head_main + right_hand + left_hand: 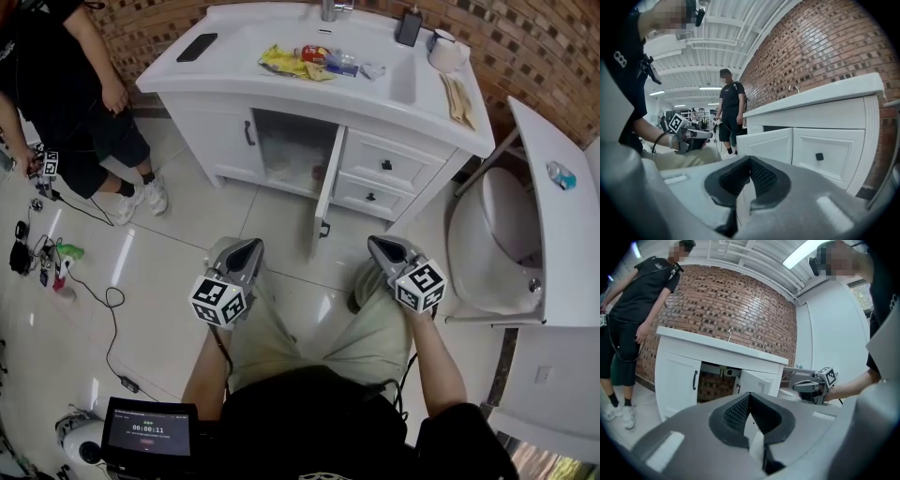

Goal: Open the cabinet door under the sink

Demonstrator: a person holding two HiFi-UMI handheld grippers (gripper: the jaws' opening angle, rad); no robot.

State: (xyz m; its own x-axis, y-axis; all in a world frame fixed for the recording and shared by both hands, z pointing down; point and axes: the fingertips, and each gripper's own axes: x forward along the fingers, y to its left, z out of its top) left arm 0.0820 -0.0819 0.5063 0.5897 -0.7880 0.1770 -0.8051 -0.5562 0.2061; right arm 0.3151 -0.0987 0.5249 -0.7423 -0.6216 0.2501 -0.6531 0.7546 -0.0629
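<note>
Nearest you: a small lit screen [150, 433] at your chest, and below it your knees in light trousers [309, 328].

- Left gripper [242, 249]: held over your left knee, pointing at the cabinet. Its jaws are pressed together with nothing between them, as the left gripper view [750, 399] shows.
- Right gripper [384, 247]: held over your right knee, level with the other and apart from it. Its jaws are also closed tight and empty in its own view [749, 161].
- Tiled floor [272, 225]: a glossy bare stretch between your grippers and the cabinet.
- Cabinet door [329, 173]: the right-hand door under the sink [244, 42]. It stands swung out towards you and is seen edge-on, its dark handle [324, 228] at the near edge. Neither gripper touches it. The compartment [291, 155] behind it is exposed.
- Left door [225, 131]: shut.
- Two drawers [386, 165]: to the right of the opening, both pushed in.
- On the sink top: a dark phone [197, 47], snack packets [291, 61] and a dark dispenser [409, 26].
- Toilet [502, 239]: to the right of the cabinet.
- A bystander [84, 94] in black: to the left.
- Brick wall [525, 47]: behind everything.
</note>
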